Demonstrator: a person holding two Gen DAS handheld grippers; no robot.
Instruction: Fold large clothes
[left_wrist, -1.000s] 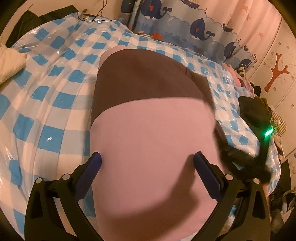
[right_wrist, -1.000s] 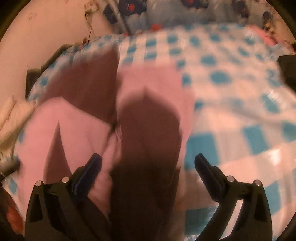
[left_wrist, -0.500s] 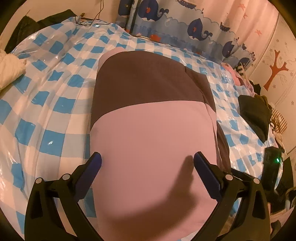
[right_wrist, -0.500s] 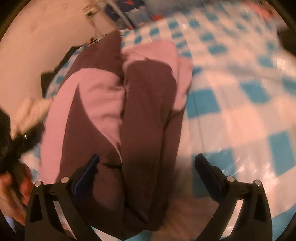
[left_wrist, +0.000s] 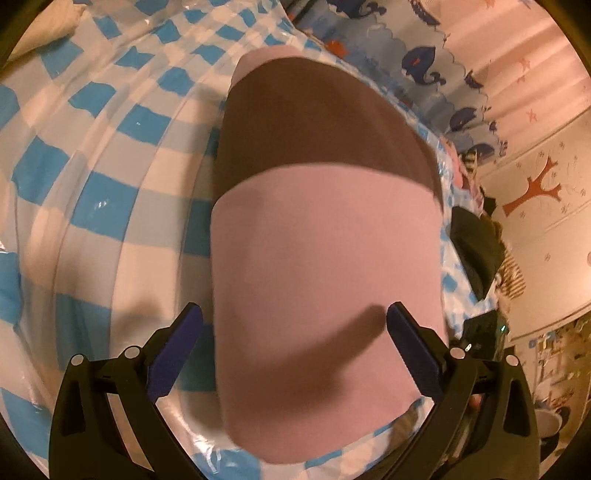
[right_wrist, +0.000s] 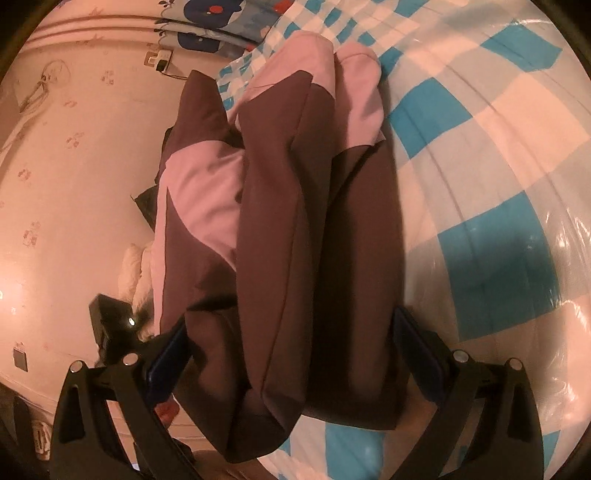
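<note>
A large pink and dark brown garment (left_wrist: 325, 266) lies folded flat on a blue and white checked bed cover (left_wrist: 110, 199). My left gripper (left_wrist: 295, 325) hovers open over its near pink end, nothing between the fingers. In the right wrist view the same garment (right_wrist: 295, 229) shows as stacked brown and pink folds seen from the side, its near brown edge reaching between the fingers. My right gripper (right_wrist: 291, 336) stands open around that edge, with the blue pads apart. Part of the other gripper (right_wrist: 110, 325) shows at the left.
A whale-print curtain (left_wrist: 424, 62) hangs behind the bed. Dark clothes (left_wrist: 476, 254) are piled at the bed's right edge, by a wall with a tree sticker (left_wrist: 535, 188). A white cushion (left_wrist: 48, 26) lies far left. A wall socket with cable (right_wrist: 159, 61) is on the pink wall.
My right gripper swung low to the garment's side, so the folds now fill its view. My left gripper came closer over the pink end. Both stayed open.
</note>
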